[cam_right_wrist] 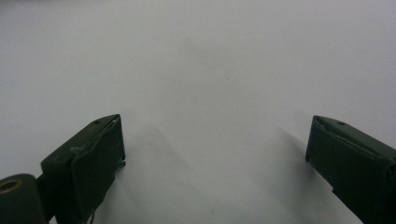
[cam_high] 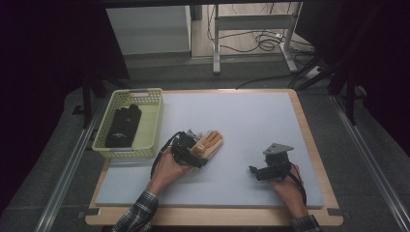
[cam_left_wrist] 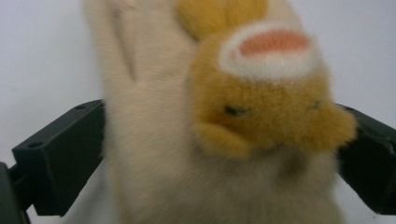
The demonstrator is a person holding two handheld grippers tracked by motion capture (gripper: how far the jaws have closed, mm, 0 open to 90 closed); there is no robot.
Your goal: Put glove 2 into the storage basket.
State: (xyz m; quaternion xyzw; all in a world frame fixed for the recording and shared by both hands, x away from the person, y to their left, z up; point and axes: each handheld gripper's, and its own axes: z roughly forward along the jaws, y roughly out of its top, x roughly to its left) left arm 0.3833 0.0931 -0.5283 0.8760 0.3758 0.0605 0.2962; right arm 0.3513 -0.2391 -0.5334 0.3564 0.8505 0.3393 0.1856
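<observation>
From above, nearest the camera, two forearms in plaid sleeves reach onto a pale grey table mat (cam_high: 251, 125). The left gripper (cam_high: 196, 152) rests at the wrist end of a cream and orange plush glove (cam_high: 209, 143), which lies flat on the mat with its fingers pointing up and to the right, away from the person. Just to its left stands a pale yellow basket (cam_high: 151, 126) holding a black glove (cam_high: 123, 124); the basket's near wall sits between the plush glove and the space inside. The right gripper (cam_high: 255, 171) hovers well apart to the right, over bare mat, so the left hand is clearly the nearer one. In the left gripper view, the plush glove (cam_left_wrist: 205, 140) lies between the two black jaws, one on each side of its cuff, its long axis running straight ahead from the jaws; they appear closed on it, though actual contact is hard to confirm. A fuzzy orange animal face with a white and pink patch decorates it. In the right gripper view, the jaws stand spread wide with nothing between them, over plain mat (cam_right_wrist: 210, 70).
</observation>
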